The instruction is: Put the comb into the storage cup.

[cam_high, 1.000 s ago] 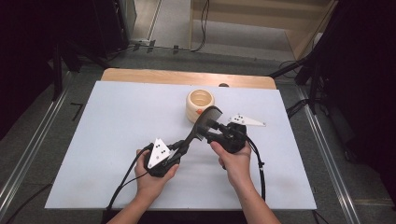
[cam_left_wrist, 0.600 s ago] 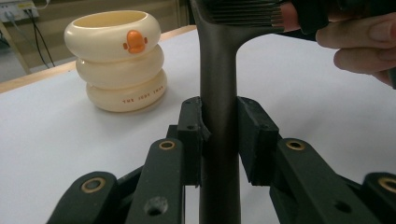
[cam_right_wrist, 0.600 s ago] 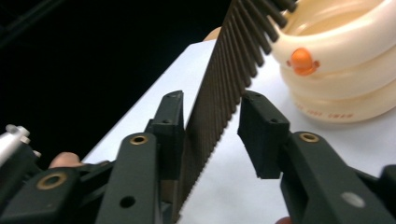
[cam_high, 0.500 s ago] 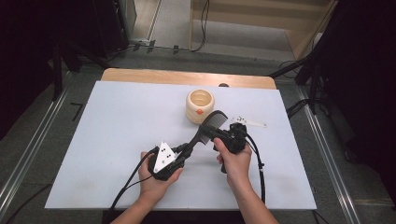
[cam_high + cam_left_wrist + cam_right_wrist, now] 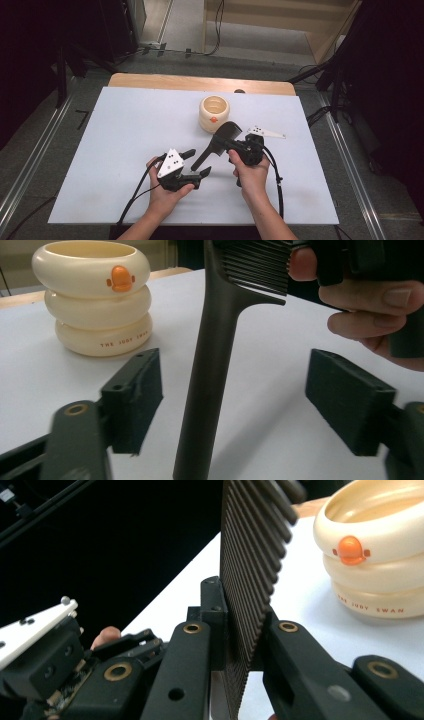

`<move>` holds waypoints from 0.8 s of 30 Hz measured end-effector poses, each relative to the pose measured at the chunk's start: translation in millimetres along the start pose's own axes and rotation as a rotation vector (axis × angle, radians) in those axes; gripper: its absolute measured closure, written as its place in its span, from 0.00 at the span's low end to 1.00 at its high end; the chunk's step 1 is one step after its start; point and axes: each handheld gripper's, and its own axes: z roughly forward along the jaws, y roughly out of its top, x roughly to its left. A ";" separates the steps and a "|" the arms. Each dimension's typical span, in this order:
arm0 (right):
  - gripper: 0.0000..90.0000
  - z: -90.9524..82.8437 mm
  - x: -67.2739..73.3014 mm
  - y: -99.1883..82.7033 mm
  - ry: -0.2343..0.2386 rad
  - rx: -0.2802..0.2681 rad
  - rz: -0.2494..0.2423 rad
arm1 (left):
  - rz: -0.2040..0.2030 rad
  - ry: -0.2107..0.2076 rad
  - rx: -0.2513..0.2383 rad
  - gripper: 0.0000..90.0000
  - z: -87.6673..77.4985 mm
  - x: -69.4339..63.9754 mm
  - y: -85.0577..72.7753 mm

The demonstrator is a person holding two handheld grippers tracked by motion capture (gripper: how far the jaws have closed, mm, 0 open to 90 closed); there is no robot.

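Clamping the ridged toothed end of a matte black comb (image 5: 220,141), the right gripper (image 5: 239,148) is closing its jaws; the left gripper (image 5: 196,162) is opening around the slim handle, untouched; a cream ringed cup (image 5: 214,113) is standing just beyond.

The comb (image 5: 210,365) looks like matt black plastic, its handle smooth and its teeth finely ribbed. The cream cup (image 5: 92,295) is glossy, smooth plastic or glazed ware, stacked in rounded rings with an orange mark. The desk (image 5: 125,130) has a matt white, smooth top with a wooden far edge, and the tongs (image 5: 240,405) carry dull black, slightly rough pads.
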 end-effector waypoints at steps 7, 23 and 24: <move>0.92 -5.2 4.2 1.8 -0.008 -0.038 -0.059 | -0.012 -0.023 0.003 0.05 -9.2 9.4 0.2; 0.92 -13.0 7.7 7.5 -0.016 -0.064 -0.144 | -0.017 0.019 -0.016 0.00 -38.3 34.3 -5.8; 0.92 -13.8 7.7 8.2 -0.015 -0.066 -0.149 | -0.017 0.017 -0.017 0.00 -39.9 35.6 -5.7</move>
